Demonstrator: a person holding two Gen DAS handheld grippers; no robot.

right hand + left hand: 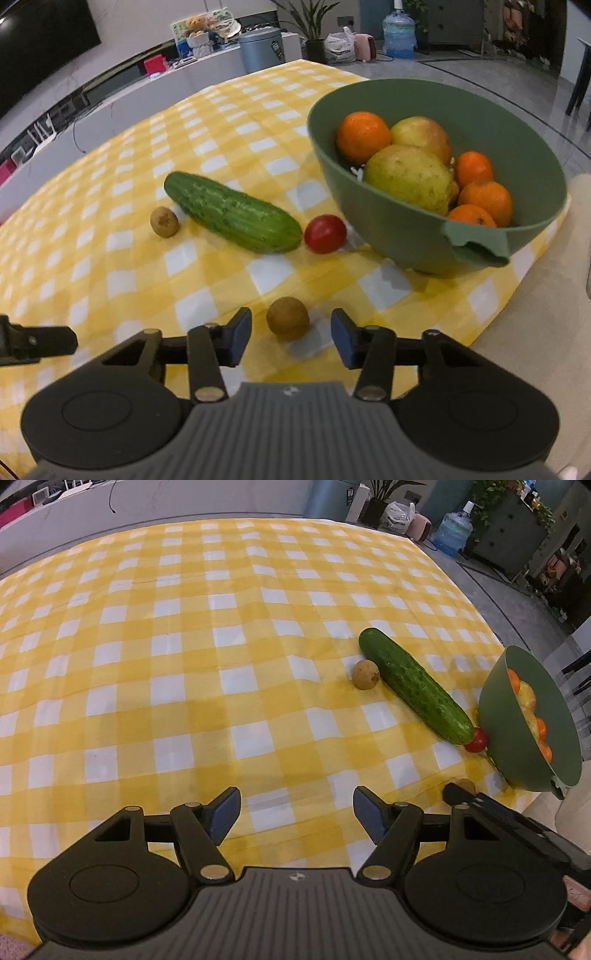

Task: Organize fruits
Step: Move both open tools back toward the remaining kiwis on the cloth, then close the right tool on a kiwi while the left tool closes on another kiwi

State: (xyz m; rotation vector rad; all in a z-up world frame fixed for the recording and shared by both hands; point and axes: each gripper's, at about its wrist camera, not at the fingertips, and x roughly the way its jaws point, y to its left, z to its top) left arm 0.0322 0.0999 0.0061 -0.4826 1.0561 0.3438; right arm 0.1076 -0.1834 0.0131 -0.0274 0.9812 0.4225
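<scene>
Left wrist view: the left gripper [297, 814] hangs over bare checked cloth at lower centre, jaws spread and empty. A cucumber [415, 686] lies right of centre with a small brown fruit [365, 674] just beside it; a tomato [477, 740] touches its lower end, next to the green bowl [517, 753] at the right edge.

Right wrist view: the right gripper [291, 332] straddles a second brown fruit [287, 317] at lower centre, jaws partly closed but not touching it. The bowl, upper right, holds oranges [362, 136] and pears [408, 177]. The round fruit could roll away if one jaw touches first, and it sits near the bench edge.
</scene>
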